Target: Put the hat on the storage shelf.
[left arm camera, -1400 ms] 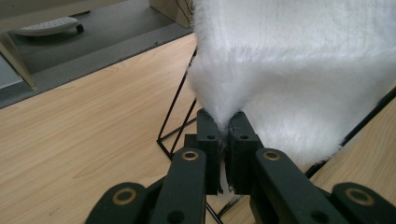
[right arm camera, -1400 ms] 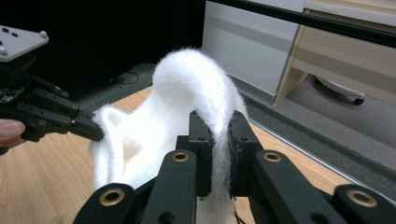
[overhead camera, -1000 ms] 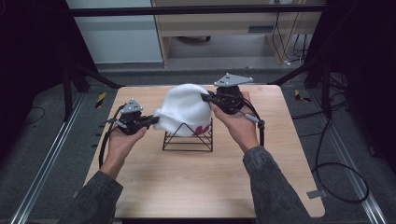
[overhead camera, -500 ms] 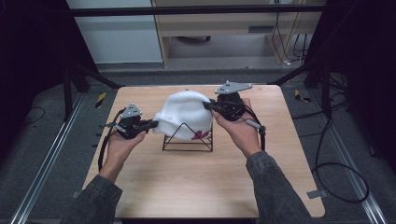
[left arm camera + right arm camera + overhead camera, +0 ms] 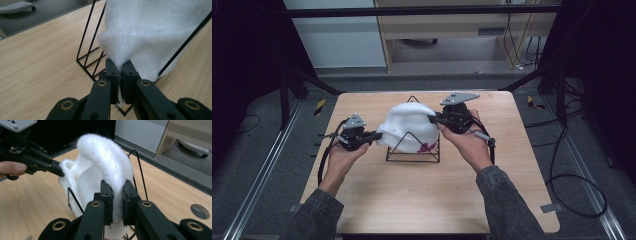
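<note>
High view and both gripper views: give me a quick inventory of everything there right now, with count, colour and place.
Fluffy hat: one, white with a small red mark low on its right side, draped over the rack, stretched between both grippers.
Wire rack: one, black, table centre, under the hat.
Table: one, light wood.
Cables: several, black, on the floor right of the table.
Left gripper: one, black, shut on the hat's left edge.
Right gripper: one, black, shut on the hat's right rim.
Hands: two, in grey sleeves, holding the grippers.

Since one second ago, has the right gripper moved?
Yes. The right gripper, shut on the white hat, has risen slightly toward the far edge of the table, lifting the hat above the wire rack.
</note>
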`<action>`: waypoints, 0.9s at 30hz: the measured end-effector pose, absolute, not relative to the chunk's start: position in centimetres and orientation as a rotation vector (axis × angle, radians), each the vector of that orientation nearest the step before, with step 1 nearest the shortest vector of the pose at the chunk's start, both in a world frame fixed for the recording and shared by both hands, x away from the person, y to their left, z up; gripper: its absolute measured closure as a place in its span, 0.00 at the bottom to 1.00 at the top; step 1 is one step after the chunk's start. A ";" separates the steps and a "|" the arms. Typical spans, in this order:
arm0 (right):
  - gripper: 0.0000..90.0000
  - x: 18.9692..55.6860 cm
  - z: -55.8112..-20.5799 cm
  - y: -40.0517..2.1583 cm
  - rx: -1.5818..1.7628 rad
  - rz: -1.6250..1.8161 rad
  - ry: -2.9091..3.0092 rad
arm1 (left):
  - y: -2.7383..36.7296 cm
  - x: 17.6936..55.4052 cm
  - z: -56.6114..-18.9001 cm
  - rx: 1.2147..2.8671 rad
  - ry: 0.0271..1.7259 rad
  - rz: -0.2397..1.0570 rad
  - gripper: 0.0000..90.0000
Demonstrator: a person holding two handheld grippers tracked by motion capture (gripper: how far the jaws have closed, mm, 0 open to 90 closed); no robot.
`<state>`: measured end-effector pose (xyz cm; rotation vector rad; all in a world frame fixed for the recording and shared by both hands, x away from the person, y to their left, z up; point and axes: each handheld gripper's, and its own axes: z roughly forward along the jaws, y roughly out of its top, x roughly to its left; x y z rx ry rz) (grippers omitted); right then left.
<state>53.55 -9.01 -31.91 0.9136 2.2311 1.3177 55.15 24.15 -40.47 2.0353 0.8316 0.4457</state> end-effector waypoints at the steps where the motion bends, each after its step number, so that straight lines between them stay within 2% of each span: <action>1: 0.91 53.5 -31.9 -9.0 0.919 1.315 2.234 | 24.1 55.2 -40.5 2.039 0.832 0.445 0.95; 27: 0.91 53.3 -32.8 -7.6 0.926 1.278 2.289 | 23.9 55.2 -42.4 2.089 0.841 0.421 0.95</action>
